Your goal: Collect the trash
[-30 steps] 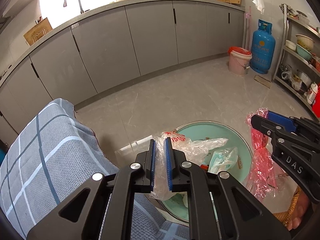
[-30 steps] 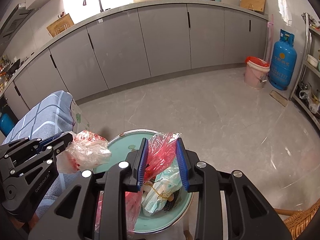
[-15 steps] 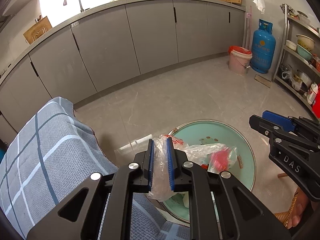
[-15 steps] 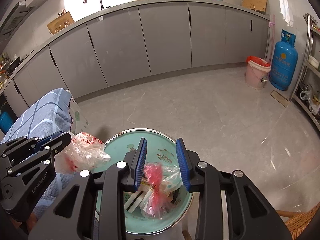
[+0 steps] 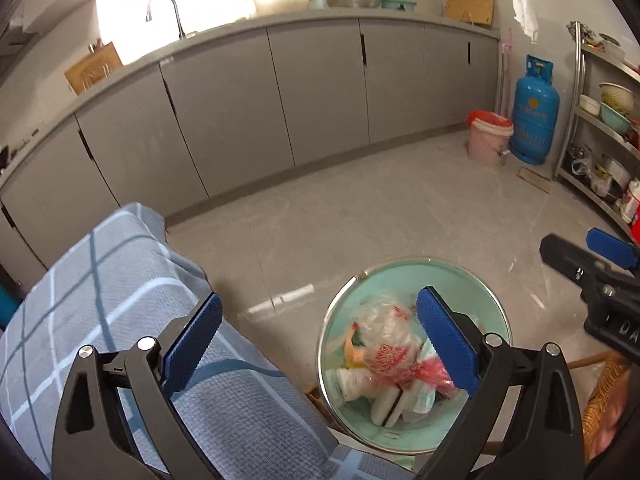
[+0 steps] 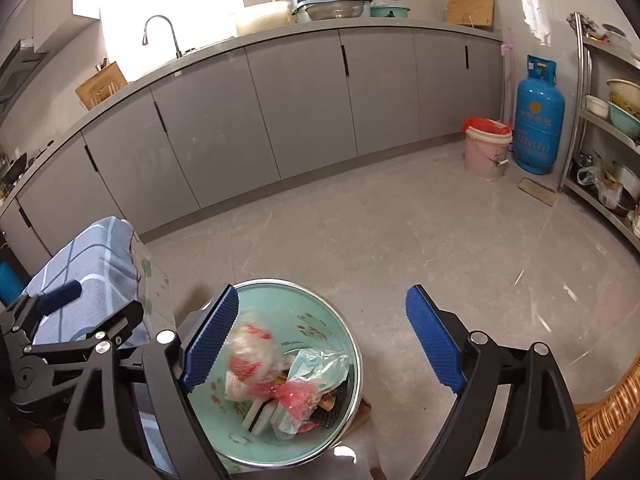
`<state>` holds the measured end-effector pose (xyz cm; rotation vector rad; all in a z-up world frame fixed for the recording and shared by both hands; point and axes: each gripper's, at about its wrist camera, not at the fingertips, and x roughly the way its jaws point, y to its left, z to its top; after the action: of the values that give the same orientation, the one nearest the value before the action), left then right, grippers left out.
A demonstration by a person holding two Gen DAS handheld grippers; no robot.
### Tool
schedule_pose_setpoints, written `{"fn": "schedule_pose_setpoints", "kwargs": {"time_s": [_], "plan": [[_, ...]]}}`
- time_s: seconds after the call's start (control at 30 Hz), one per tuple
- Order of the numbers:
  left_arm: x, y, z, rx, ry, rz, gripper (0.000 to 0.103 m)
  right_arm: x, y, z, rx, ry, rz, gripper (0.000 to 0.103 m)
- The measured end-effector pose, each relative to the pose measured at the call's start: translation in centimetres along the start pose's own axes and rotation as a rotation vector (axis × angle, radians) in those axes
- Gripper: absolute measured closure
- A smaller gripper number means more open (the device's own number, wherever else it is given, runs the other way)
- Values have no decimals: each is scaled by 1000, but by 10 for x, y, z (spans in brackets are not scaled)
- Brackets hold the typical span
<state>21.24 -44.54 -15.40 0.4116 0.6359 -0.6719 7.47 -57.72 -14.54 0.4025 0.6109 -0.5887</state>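
Observation:
A mint-green trash bin (image 5: pixel 486 292) (image 6: pixel 320 300) stands on the floor below both grippers. It holds a clear bag with red print (image 5: pixel 386 340) (image 6: pixel 250 340), a red bag (image 6: pixel 296 396), sponges (image 5: pixel 386 404) and wrappers. My left gripper (image 5: pixel 320 334) is open and empty, above the bin's left rim and the cloth. My right gripper (image 6: pixel 322 332) is open and empty above the bin. The clear bag looks blurred in the right wrist view.
A blue-grey checked cloth (image 5: pixel 100 300) covers a surface left of the bin. Grey cabinets (image 5: pixel 320 88) line the far wall. A pink bucket (image 6: pixel 486 152) and a blue gas cylinder (image 6: pixel 538 116) stand at the right, next to a metal shelf (image 6: pixel 608 120). A wicker edge (image 6: pixel 612 404) is bottom right.
My left gripper opened and the clear red-printed bag dropped into the bin. My right gripper, which let go of the red bag earlier, opened wider. Both views shifted slightly.

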Motion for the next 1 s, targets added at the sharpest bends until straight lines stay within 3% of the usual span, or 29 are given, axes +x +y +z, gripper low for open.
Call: {"fn": "schedule_pose_setpoints", "kwargs": {"time_s": [0.6, 1.0], "plan": [[-58, 15, -3, -20, -33, 48, 7, -59, 21, -1, -14, -98, 33, 6], [-117, 49, -23, -70, -76, 94, 7, -83, 60, -20, -90, -85, 85, 6]]}}
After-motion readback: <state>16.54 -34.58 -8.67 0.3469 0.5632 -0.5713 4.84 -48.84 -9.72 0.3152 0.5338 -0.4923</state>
